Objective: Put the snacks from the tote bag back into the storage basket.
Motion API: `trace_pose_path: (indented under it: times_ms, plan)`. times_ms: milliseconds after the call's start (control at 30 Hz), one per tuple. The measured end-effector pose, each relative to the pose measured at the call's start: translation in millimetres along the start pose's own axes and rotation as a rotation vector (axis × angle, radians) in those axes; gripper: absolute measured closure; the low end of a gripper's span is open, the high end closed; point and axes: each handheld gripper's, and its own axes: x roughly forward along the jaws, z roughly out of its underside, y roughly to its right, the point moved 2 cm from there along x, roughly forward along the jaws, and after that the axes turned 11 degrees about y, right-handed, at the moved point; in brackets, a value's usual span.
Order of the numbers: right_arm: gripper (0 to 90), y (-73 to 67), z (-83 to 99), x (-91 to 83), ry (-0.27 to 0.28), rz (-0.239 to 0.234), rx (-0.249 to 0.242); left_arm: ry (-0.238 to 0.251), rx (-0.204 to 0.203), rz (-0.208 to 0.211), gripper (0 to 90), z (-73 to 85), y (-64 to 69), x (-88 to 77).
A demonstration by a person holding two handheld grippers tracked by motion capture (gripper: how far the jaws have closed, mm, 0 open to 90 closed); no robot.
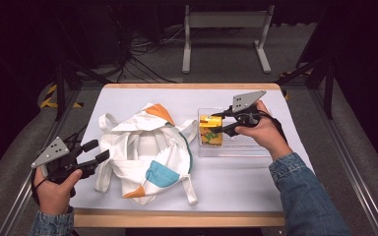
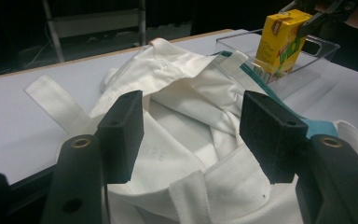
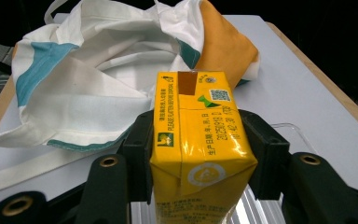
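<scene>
Right, your right tool is clamped on the yellow juice carton, upright in the clear tray beside the white tote bag; your left tool sits apart, jaws empty, at the bag's near-left edge on the table.

floor: grey | stand: white | surroundings: dark

Yellow carton: "VILT" (partly hidden).
</scene>
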Motion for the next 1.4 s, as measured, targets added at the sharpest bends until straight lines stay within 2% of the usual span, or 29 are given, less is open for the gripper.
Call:
trace_pose_path:
  times_ms: [200,367,1033,1400]
  plan:
    - [51.4,-0.9,7.0,3.4,-0.011,-0.021,-0.006,-0.002,-0.003,-0.001,40.8,0.1,0.5,0.3]
    - [51.4,-2.5,14.5,5.8,-0.015,-0.053,0.010,-0.007,-0.001,0.000,40.8,0.3,0.6,0.6]
    - [51.3,-3.0,25.4,11.5,-0.037,-0.064,0.021,-0.012,-0.001,0.003,40.9,0.6,1.7,1.8]
    - [51.0,0.7,30.9,4.7,-0.055,-0.083,0.037,-0.018,0.000,0.004,41.0,0.9,2.7,3.0]
